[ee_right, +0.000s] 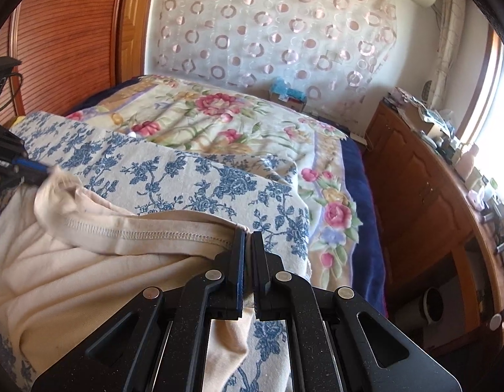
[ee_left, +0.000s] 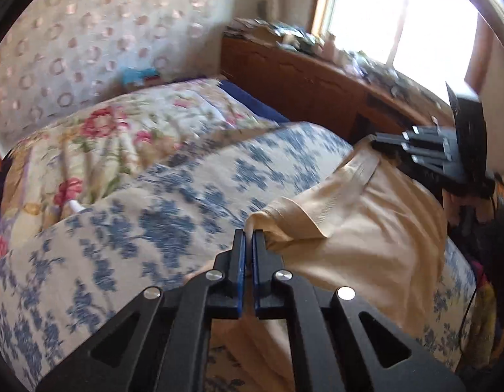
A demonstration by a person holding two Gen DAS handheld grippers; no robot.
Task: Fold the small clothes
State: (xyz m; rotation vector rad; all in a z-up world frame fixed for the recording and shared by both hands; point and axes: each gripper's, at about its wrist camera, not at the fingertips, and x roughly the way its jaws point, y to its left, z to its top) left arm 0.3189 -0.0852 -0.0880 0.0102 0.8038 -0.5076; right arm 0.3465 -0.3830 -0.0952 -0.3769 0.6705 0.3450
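Both grippers are clamped on the same cream garment (ee_right: pixel 88 271), which looks like a small undershirt or similar knit piece, spread on the blue-flowered cloth (ee_right: pixel 173 176) that covers the near part of the bed. The left gripper (ee_left: pixel 249 248) has its fingers pinched tight on a bunched corner of the fabric. The right gripper (ee_right: pixel 248 248) is likewise clenched on the other end of the stitched hem (ee_right: pixel 147 232).

That hem is the relation that matters. It runs as a taut band from one pair of fingers to the other, so the garment's long edge lies crosswise between the two hands, and the body of the cloth hangs back toward the person, over the near edge of the bed. Neither hand is nearer; each owns one end.

From the left wrist view the right gripper (ee_left: pixel 425 153) shows farther along the hem, toward the wooden cabinet (ee_left: pixel 317 81) under the window. The rose-patterned quilt (ee_right: pixel 219 121) lies beyond, toward the curtain.

I would judge the fold comes next by carrying this held edge across the body of the garment, both hands moving together to keep it straight.
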